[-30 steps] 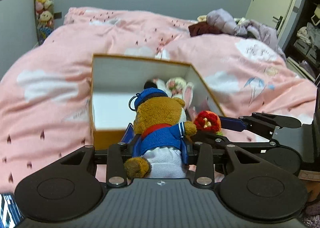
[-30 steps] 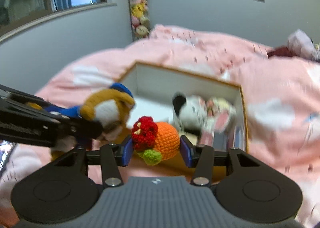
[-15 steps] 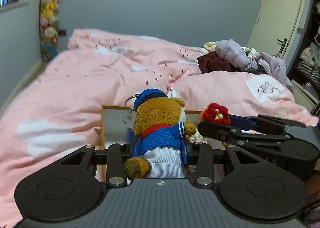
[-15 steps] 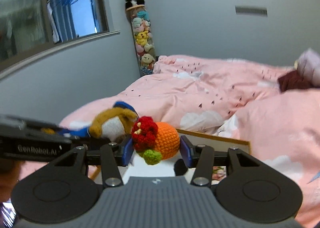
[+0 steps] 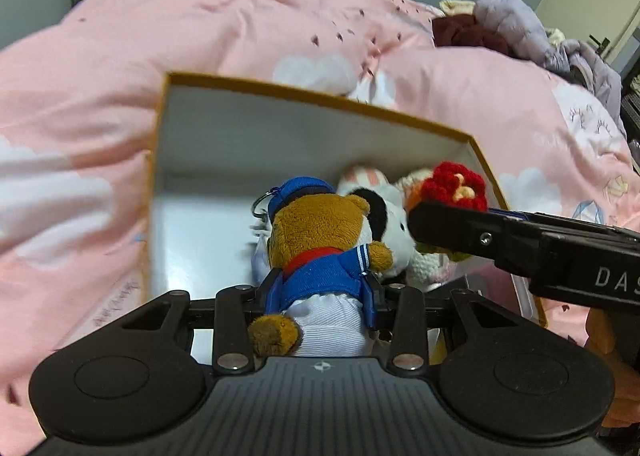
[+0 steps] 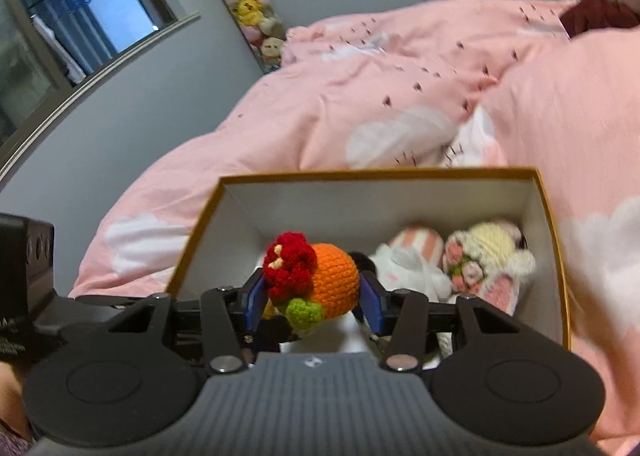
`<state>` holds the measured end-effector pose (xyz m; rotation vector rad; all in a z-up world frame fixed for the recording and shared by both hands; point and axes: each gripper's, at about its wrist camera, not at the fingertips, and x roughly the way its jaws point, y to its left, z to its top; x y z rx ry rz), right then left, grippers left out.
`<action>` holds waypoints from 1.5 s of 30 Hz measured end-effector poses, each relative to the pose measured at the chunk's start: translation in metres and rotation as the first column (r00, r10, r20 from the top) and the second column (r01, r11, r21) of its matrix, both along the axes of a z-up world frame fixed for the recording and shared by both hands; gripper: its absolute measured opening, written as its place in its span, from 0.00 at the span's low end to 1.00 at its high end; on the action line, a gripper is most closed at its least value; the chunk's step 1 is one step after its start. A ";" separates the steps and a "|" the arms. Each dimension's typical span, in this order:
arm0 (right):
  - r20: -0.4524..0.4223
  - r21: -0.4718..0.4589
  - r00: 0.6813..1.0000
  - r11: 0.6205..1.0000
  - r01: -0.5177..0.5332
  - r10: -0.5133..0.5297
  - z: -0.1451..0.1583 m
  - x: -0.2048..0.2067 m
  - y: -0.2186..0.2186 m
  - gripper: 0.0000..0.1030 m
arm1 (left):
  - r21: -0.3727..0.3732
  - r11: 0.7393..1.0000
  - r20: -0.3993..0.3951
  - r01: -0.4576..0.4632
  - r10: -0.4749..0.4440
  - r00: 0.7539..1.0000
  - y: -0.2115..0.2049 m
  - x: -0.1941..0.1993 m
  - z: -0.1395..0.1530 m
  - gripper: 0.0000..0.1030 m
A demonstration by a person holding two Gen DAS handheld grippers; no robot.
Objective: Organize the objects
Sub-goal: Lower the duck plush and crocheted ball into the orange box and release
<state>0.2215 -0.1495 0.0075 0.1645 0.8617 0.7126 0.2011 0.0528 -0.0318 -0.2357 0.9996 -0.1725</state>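
Tidying is being judged as partly done: a white bunny plush [image 6: 404, 272] and a crocheted bunny [image 6: 488, 260] are already lying in the orange-rimmed box [image 6: 360, 176], ahead of both tongs. A sailor bear [image 5: 320, 252] is being clamped in the left gripper [image 5: 322, 288] and a crocheted orange ball [image 6: 332, 280] in the right gripper [image 6: 312, 296], both being held over the box, not yet released.

The teddy bear [image 5: 320, 252] is fuzzy plush in a cloth jacket; the orange ball [image 6: 330, 282] is knobbly crochet yarn. The box [image 5: 320, 136] looks like matt white card, and the pink duvet [image 5: 100, 76] like soft cotton.
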 end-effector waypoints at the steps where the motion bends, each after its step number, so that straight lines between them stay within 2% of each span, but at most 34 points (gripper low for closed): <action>1: -0.005 -0.003 1.000 1.000 0.004 -0.004 -0.003 0.001 -0.001 0.49 | 0.011 1.000 -0.001 0.018 -0.018 1.000 -0.004 0.001 -0.003 0.43; 6: -0.026 -0.016 0.999 1.000 0.018 -0.018 -0.009 0.006 -0.006 0.49 | 0.136 0.989 0.025 0.052 -0.056 0.998 -0.023 0.005 -0.005 0.43; 10: -0.035 -0.014 0.999 1.000 0.021 -0.022 -0.011 0.006 -0.008 0.49 | 0.226 0.974 0.027 0.008 -0.014 1.000 -0.028 0.013 -0.014 0.42; 12: -0.037 -0.017 0.999 1.000 0.023 -0.023 -0.011 0.005 -0.009 0.49 | 0.201 0.979 -0.039 0.011 -0.003 0.999 -0.025 0.020 -0.025 0.41; 14: -0.042 -0.021 0.999 0.999 0.029 -0.029 -0.012 0.005 -0.011 0.49 | 0.142 0.990 -0.115 0.021 -0.004 0.993 -0.020 0.024 -0.033 0.42; 19: -0.051 -0.034 0.998 0.999 0.026 -0.028 -0.015 0.004 -0.010 0.49 | 0.077 0.997 -0.118 0.010 -0.001 0.993 -0.011 0.022 -0.031 0.45; 22: -0.058 -0.045 0.998 0.999 0.023 -0.026 -0.017 0.003 -0.008 0.49 | 0.062 0.998 -0.098 0.028 -0.022 0.995 -0.010 0.017 -0.025 0.59; 23: -0.060 -0.046 0.998 0.999 0.022 -0.025 -0.017 0.002 -0.008 0.49 | 0.056 0.998 -0.092 0.031 -0.026 0.995 -0.011 0.015 -0.023 0.60; 30: -0.047 -0.028 0.999 0.999 0.024 -0.025 -0.007 -0.002 -0.012 0.50 | 0.009 1.000 -0.029 -0.008 0.008 1.000 -0.004 0.003 0.006 0.60; 34: -0.047 -0.032 0.999 0.999 0.012 -0.013 -0.005 -0.006 -0.010 0.50 | -0.038 0.998 0.045 -0.054 0.055 0.997 0.010 -0.018 0.033 0.60; 36: -0.069 -0.044 0.997 0.999 0.015 -0.018 -0.008 -0.004 -0.008 0.50 | -0.017 0.997 0.090 -0.070 0.071 0.993 0.013 -0.033 0.047 0.60; 39: -0.132 -0.052 0.991 0.998 0.024 -0.031 -0.019 0.002 -0.004 0.50 | 0.058 0.995 0.152 -0.081 0.071 0.986 0.011 -0.053 0.059 0.60; 43: -0.176 -0.084 0.983 0.996 0.032 -0.046 -0.035 0.006 0.004 0.50 | 0.187 0.979 0.204 -0.083 0.044 0.978 -0.004 -0.068 0.054 0.60; 45: -0.171 -0.121 0.984 0.992 0.032 -0.053 -0.041 0.006 0.010 0.50 | 0.216 0.974 0.193 -0.073 0.031 0.981 -0.008 -0.072 0.049 0.60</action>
